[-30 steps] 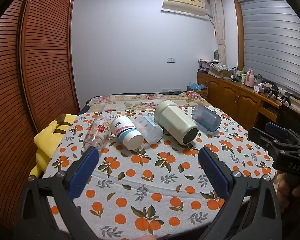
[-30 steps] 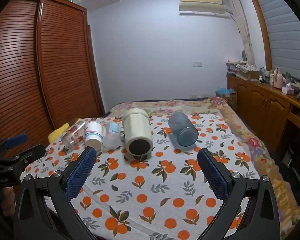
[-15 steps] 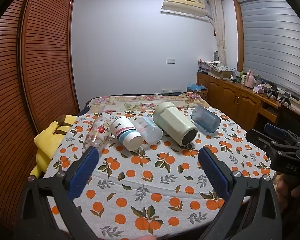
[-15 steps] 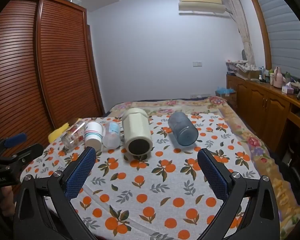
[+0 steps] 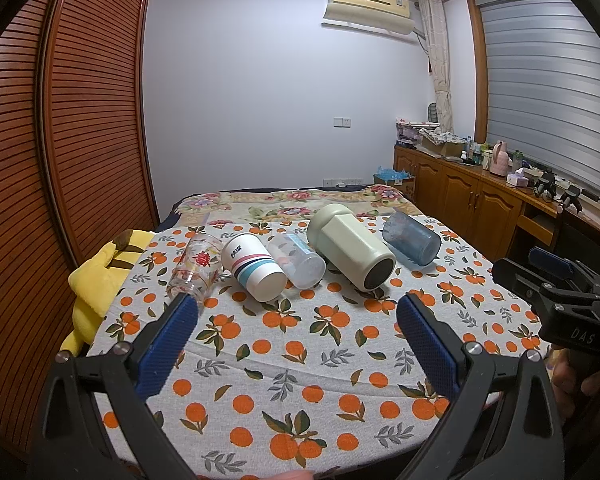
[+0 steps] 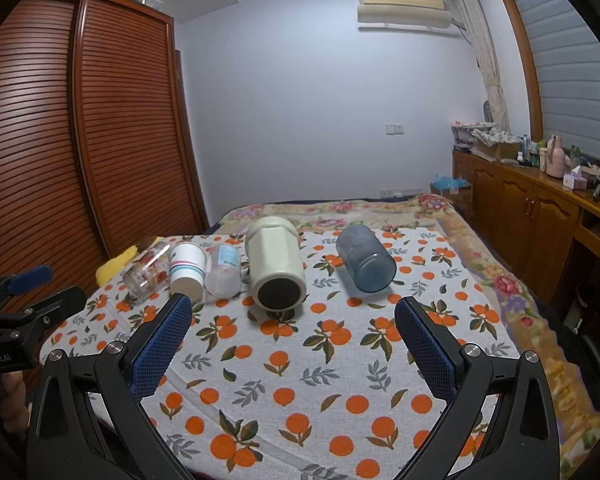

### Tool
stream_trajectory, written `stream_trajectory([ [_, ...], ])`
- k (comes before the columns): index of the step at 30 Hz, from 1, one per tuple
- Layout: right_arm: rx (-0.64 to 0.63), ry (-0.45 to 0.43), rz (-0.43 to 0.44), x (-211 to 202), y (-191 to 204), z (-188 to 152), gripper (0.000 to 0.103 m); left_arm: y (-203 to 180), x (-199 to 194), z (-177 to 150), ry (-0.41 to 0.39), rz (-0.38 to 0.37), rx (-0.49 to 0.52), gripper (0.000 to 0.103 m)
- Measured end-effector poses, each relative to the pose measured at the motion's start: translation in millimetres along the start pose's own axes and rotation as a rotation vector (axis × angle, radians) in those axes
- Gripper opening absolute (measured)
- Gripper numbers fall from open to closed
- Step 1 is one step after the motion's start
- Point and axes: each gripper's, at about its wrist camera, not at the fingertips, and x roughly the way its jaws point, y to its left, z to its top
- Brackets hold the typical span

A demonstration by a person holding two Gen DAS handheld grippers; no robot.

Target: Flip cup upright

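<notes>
Several cups lie on their sides in a row on the orange-print cloth (image 5: 300, 344): a clear glass with red print (image 5: 192, 268), a white cup with stripes (image 5: 254, 266), a clear plastic cup (image 5: 296, 260), a large cream cup (image 5: 350, 252) and a blue translucent cup (image 5: 410, 238). In the right wrist view they show as the glass (image 6: 148, 272), striped cup (image 6: 186, 266), clear cup (image 6: 224, 270), cream cup (image 6: 276, 268) and blue cup (image 6: 366, 258). My left gripper (image 5: 296, 320) is open and empty, short of the row. My right gripper (image 6: 292, 320) is open and empty, short of the cream cup.
A yellow plush toy (image 5: 100, 276) lies at the cloth's left edge. A slatted wooden wardrobe (image 5: 60, 140) stands on the left. A wooden cabinet (image 5: 480, 200) with clutter runs along the right. The other gripper shows at the right edge of the left wrist view (image 5: 560, 300).
The left wrist view has risen slightly, so the cups sit a little lower and nearer. The right wrist view is almost unchanged. Both grippers stay open.
</notes>
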Motion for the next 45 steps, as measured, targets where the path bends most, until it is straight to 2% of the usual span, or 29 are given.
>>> stream_trajectory([
  [45, 0.001, 0.000, 0.001, -1, 0, 0, 0.103, -2, -11, 12, 0.000, 0.002, -0.005, 0.101],
])
